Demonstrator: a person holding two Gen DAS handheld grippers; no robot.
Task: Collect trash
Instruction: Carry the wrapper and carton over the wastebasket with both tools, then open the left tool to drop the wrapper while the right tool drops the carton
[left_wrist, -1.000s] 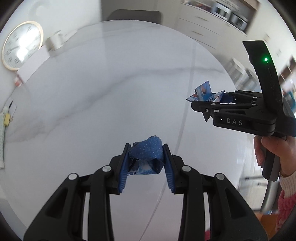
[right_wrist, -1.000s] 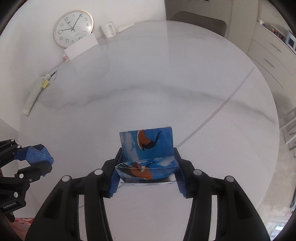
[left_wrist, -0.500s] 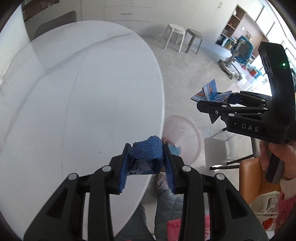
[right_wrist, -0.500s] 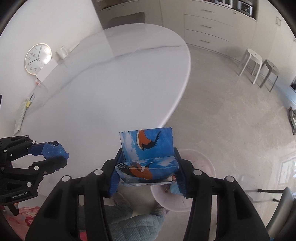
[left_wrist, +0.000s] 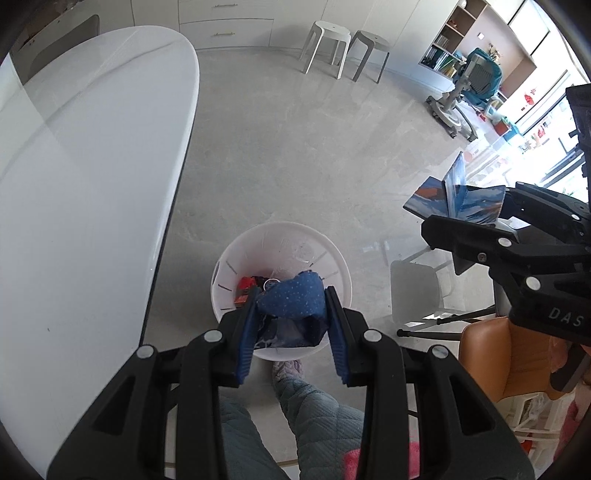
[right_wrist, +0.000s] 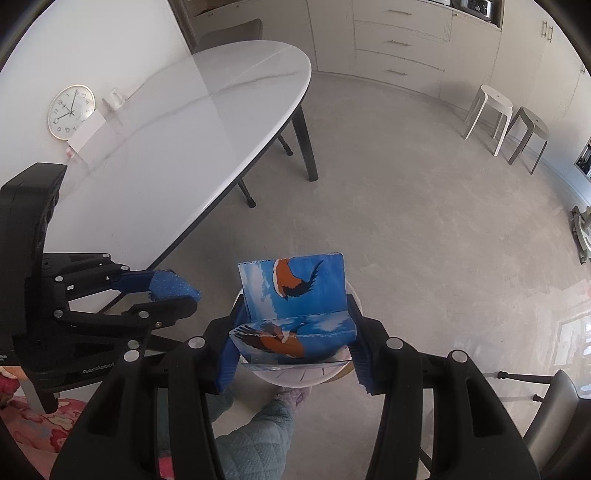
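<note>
Floor of pale grey stone (left_wrist: 295, 155) fills most of both wrist views. White oval marble-look desk (left_wrist: 85, 177) runs along 9 to 11 o'clock in the left view, nothing of the task on the visible part.

White round plastic waste bin (left_wrist: 280, 236) stands on the floor near the desk edge, directly beyond the left gripper (left_wrist: 291, 325). Red item and other scraps lie at its bottom; what they are cannot be made out.

Left gripper fingers are clamped on a crumpled dark blue dotted wrapper (left_wrist: 291, 295), which overlaps the bin mouth at 6 o'clock. Judged nearly above the opening, so the left hand is closer to a drop.

Right gripper (right_wrist: 291, 343) fingers are clamped on a folded blue carton printed with an orange bird (right_wrist: 295, 291), long axis spanning finger to finger, flap upright. The bin shows only as slivers of rim behind it. In the left view this carton hangs at 3 o'clock, off to the side of the bin; height above the rim is unreadable.
</note>
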